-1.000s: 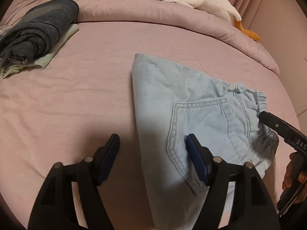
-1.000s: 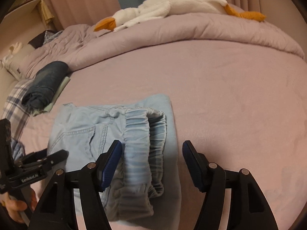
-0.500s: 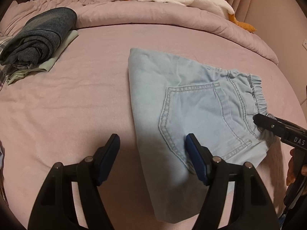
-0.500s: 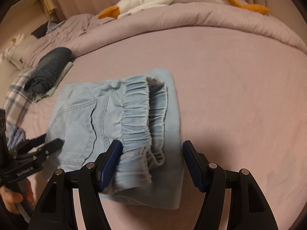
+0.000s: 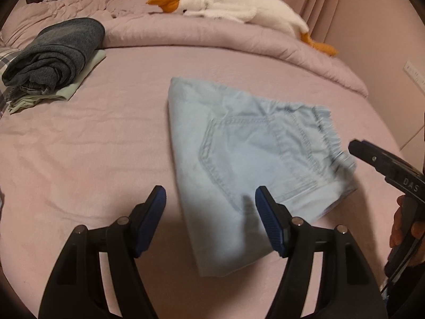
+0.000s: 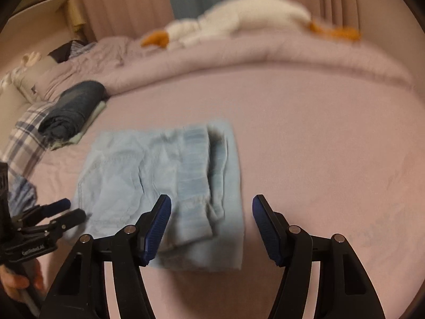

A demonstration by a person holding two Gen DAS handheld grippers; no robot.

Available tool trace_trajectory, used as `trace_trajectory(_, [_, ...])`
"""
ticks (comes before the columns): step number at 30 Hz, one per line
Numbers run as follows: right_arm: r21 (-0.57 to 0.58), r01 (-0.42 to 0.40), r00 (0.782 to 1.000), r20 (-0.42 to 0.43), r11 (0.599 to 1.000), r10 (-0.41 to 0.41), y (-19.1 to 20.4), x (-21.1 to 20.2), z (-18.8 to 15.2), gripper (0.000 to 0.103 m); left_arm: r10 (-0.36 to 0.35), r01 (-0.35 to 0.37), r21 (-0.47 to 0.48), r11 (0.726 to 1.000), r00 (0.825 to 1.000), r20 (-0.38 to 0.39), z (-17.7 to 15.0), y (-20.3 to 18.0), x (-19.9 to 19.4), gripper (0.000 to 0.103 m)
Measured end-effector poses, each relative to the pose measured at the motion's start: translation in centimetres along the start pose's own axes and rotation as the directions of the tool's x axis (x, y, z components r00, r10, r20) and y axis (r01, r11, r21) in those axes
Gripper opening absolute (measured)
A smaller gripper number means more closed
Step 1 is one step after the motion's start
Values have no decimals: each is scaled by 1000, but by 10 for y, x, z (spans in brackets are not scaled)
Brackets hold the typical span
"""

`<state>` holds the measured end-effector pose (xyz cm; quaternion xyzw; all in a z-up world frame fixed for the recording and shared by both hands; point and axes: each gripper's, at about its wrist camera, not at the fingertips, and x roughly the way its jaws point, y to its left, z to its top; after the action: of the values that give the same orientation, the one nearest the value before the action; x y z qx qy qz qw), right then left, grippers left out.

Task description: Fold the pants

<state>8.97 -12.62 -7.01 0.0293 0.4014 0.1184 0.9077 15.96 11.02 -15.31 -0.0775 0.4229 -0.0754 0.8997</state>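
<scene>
You've drawn both grippers back from the pants [image 5: 255,164]. Left wrist view: your left gripper [image 5: 210,216] hangs empty, fingers spread, pants folded flat on the bed [image 5: 106,143]. Right wrist view: right gripper [image 6: 211,226] likewise spread, holding nothing, so the fold looks finished.

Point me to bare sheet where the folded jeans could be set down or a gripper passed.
Free: the wide sheet between the light-blue jeans and the dark folded pile, and the sheet right of the jeans up to the rolled duvet. Crowded: the far left corner with the pile and plaid fabric, and the duvet ridge under the plush goose.
</scene>
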Motion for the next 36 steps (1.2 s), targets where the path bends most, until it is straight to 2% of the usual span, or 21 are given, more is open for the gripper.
trace_trajectory(2, [-58, -43, 997, 53, 997, 47, 15, -8, 11, 65, -32, 31, 10, 999, 999, 20, 2, -8, -4, 68])
trace_trajectory(6, [-162, -145, 988, 30, 976, 151, 45, 5, 33, 65, -57, 54, 88, 995, 998, 31, 4, -31, -4, 60])
trace_trajectory(7, [-175, -174, 984, 15, 969, 180, 50, 13, 37, 63, -63, 61, 103, 993, 998, 17, 5, -36, 2, 57])
trace_trajectory(8, [-188, -194, 981, -6, 963, 196, 55, 24, 40, 56, -61, 60, 109, 992, 998, 3, 6, -37, 8, 50])
trace_trajectory(10, [-180, -227, 973, -88, 957, 214, 59, 49, 44, 48, -62, 66, 112, 991, 997, -44, 6, -39, 22, 49])
trace_trajectory(11, [-161, -232, 967, -145, 959, 209, 59, 67, 44, 48, -67, 73, 114, 991, 996, -58, 4, -40, 26, 49])
trace_trajectory(12, [-153, -217, 965, -185, 964, 188, 58, 78, 40, 48, -66, 74, 123, 990, 995, -69, 4, -41, 30, 49])
trace_trajectory(14, [-172, -168, 965, -230, 971, 126, 55, 102, 36, 40, -74, 86, 132, 987, 993, -93, 3, -44, 35, 49])
trace_trajectory(18, [-126, -172, 963, -230, 977, 140, 49, 105, 42, 39, -79, 89, 111, 990, 993, -88, 6, -42, 31, 49])
trace_trajectory(22, [-125, -209, 969, -160, 970, 189, 48, 69, 38, 39, -73, 77, 93, 993, 996, -53, 3, -41, 19, 51])
trace_trajectory(24, [-159, -202, 975, -125, 966, 183, 50, 48, 25, 39, -58, 63, 91, 994, 996, -61, 1, -41, 22, 50])
trace_trajectory(26, [-231, -143, 987, -104, 962, 122, 53, 34, 4, 39, -45, 51, 97, 994, 997, -54, 0, -44, 24, 51])
trace_trajectory(30, [-344, -47, 994, -106, 938, 11, 58, 45, -18, 39, -2, 7, 116, 993, 999, -48, -2, -50, 25, 50])
trace_trajectory(34, [-285, -51, 996, -90, 957, 26, 51, 33, -11, 39, -3, 5, 87, 996, 1000, -17, -6, -48, -2, 52])
trace_trajectory(36, [-254, -72, 996, -62, 965, 58, 51, 15, -9, 39, 15, -16, 81, 997, 1000, 7, -7, -47, -16, 60])
